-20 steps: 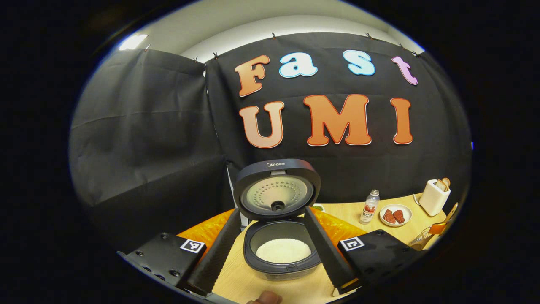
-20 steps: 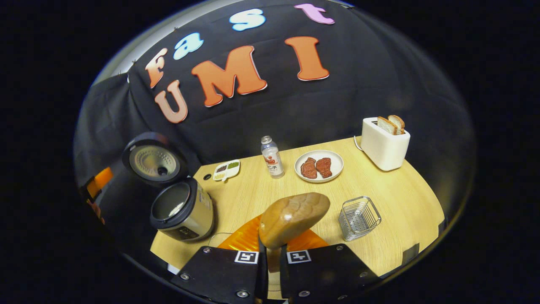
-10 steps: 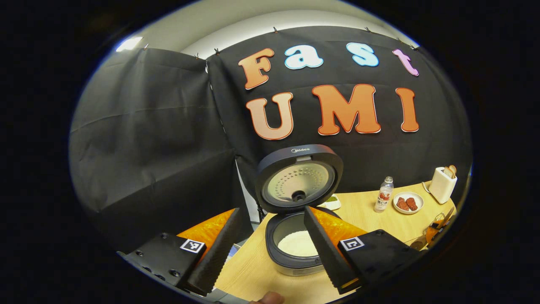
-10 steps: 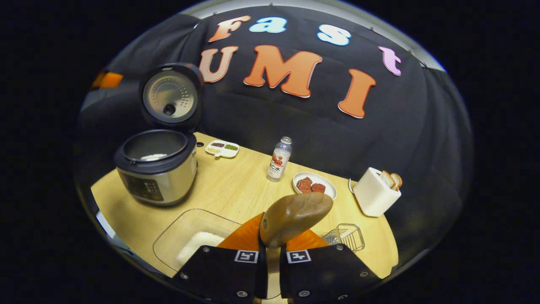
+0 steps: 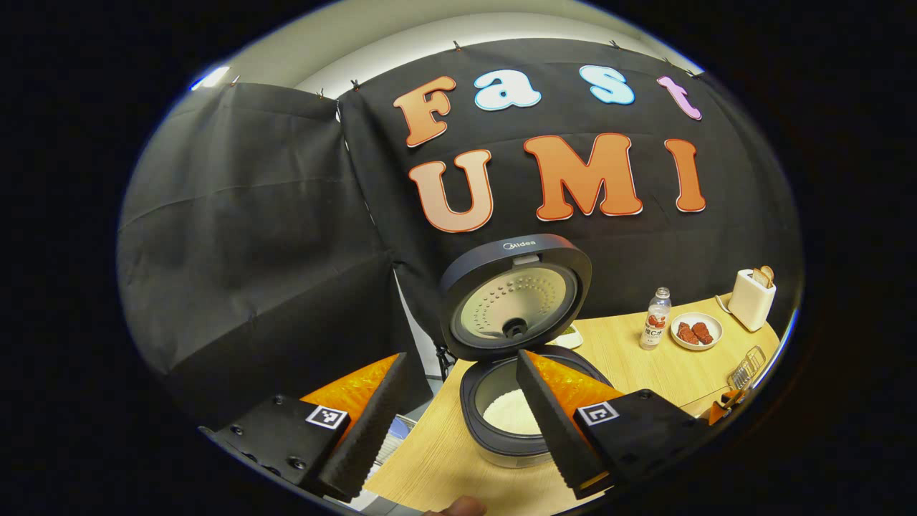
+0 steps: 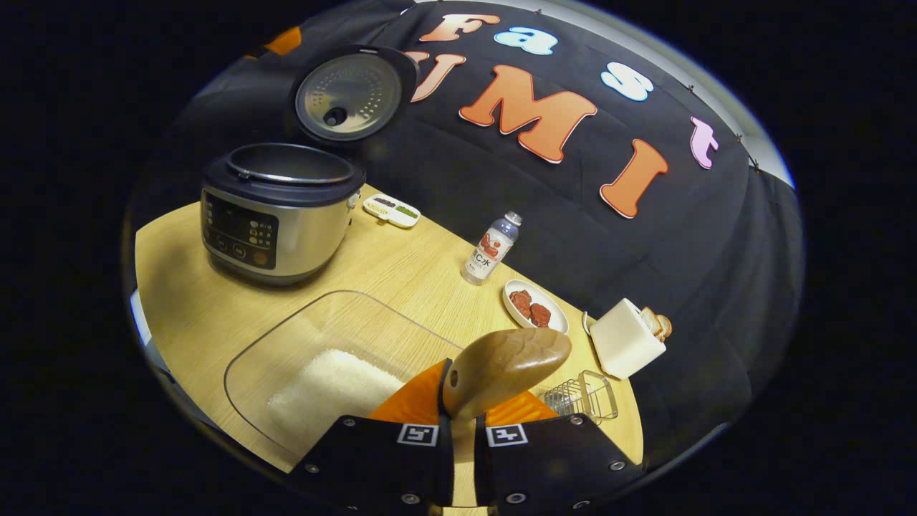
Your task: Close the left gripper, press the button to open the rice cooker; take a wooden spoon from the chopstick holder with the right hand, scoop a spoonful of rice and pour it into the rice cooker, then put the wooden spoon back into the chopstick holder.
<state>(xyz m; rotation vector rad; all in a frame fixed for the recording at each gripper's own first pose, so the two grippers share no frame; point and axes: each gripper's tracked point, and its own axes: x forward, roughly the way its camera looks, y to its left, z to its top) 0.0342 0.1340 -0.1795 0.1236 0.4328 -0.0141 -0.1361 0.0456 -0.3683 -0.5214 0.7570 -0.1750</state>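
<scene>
My right gripper (image 6: 458,430) pinches the wooden spoon (image 6: 505,369), its bowl raised above the clear rice container (image 6: 286,337). The rice cooker (image 6: 276,211) sits far left, lid up; the chopstick holder (image 6: 584,396) stands right.

Brown wooden spoon (image 6: 505,370) — silver-and-black rice cooker (image 6: 276,215).

A staged kitchen set inside a recording booth: a light wooden table (image 6: 401,279) stands against a wall of black cloth (image 5: 251,236) pinned up in panels, with a pale room wall above it. An open rice cooker (image 6: 276,208) serves as landmark at one end of the table; just behind it lies a small condiment dish (image 6: 391,210), and farther along stand a bottle (image 6: 491,249), a plate of meat (image 6: 534,307) and a toaster with bread (image 6: 627,337).
</scene>
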